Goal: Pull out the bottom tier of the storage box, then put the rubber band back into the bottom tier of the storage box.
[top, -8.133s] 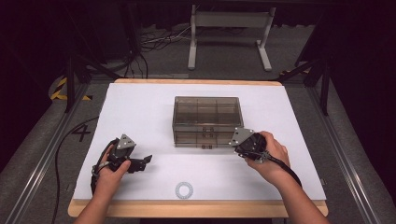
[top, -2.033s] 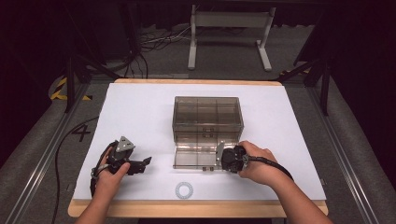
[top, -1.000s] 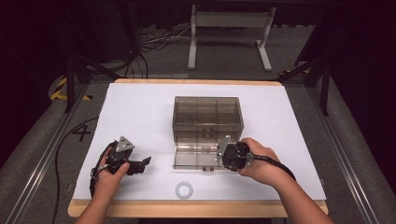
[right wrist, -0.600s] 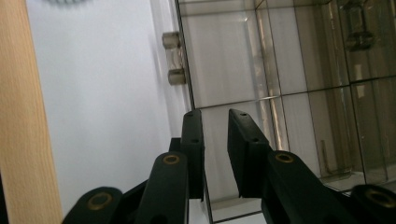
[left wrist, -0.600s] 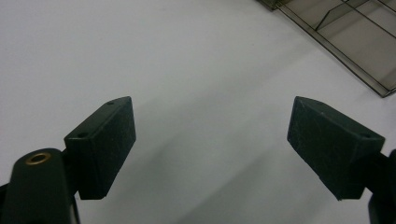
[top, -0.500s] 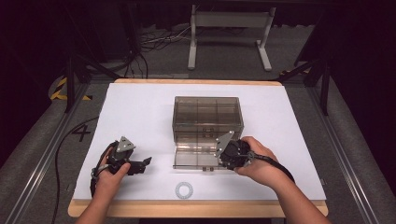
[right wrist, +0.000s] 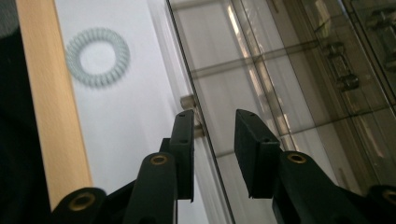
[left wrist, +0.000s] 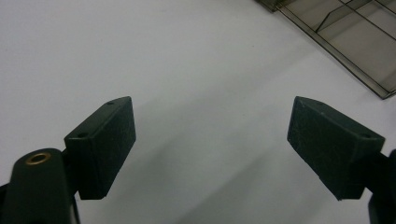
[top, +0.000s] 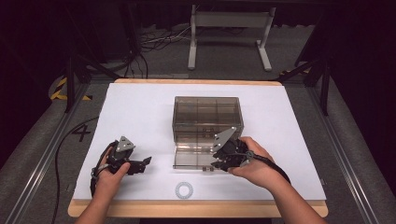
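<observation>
A smoky clear plastic compartment box [top: 208,116] stands mid-table with its lid [top: 194,156] folded flat toward me. My right gripper [top: 215,164] sits at the lid's front right edge. In the right gripper view its jaws [right wrist: 214,116] stand a little apart, and the lid's thin rim [right wrist: 243,93] runs between them with a gap on either side. My left gripper [top: 145,161] rests on the white table cover at the left, open and with nothing in it [left wrist: 210,121]. A corner of the lid [left wrist: 359,51] lies ahead of it to the right.
A pale coiled ring [top: 184,190] lies near the table's front wooden edge [top: 196,209], just left of the right gripper, seen as the coiled ring [right wrist: 97,56] in the right gripper view. White cover [top: 135,112] surrounds the box; dark floor and a metal stand lie beyond.
The box's lid, shut eight seconds ago, has swung down flat on the table with the right gripper at its edge. In the last second that gripper turned slightly. The left gripper stayed still.
</observation>
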### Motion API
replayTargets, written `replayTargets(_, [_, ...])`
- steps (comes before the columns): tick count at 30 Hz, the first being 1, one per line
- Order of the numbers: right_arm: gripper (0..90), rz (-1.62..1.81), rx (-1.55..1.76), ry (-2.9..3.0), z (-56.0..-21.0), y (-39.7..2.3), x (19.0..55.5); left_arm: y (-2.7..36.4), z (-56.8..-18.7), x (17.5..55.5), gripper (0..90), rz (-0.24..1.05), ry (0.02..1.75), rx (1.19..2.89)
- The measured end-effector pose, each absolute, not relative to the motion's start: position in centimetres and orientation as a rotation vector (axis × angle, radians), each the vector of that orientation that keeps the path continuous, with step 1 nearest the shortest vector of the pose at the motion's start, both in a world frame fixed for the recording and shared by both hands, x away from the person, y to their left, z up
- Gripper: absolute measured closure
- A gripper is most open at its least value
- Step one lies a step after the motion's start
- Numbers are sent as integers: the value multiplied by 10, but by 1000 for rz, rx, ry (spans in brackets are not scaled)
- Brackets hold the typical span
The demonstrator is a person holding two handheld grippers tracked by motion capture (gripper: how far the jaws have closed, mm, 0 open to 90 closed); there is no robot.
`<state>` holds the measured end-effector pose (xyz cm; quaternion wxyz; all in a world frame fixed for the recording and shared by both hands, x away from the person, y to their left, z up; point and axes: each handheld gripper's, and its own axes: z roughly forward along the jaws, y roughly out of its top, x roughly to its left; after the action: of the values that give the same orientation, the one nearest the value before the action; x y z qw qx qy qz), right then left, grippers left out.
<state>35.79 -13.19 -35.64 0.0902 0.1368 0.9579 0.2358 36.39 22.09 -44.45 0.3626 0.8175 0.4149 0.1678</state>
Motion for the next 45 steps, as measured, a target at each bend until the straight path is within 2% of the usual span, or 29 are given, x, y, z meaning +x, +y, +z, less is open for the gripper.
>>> replayTargets(26, [653,768,429,2872,-359,-101,346,221,-444,365,162,430,1059,2108])
replayTargets(45, [641,713,418,2917,-374,-80,346,222,-444,363,162,429,1068,2109])
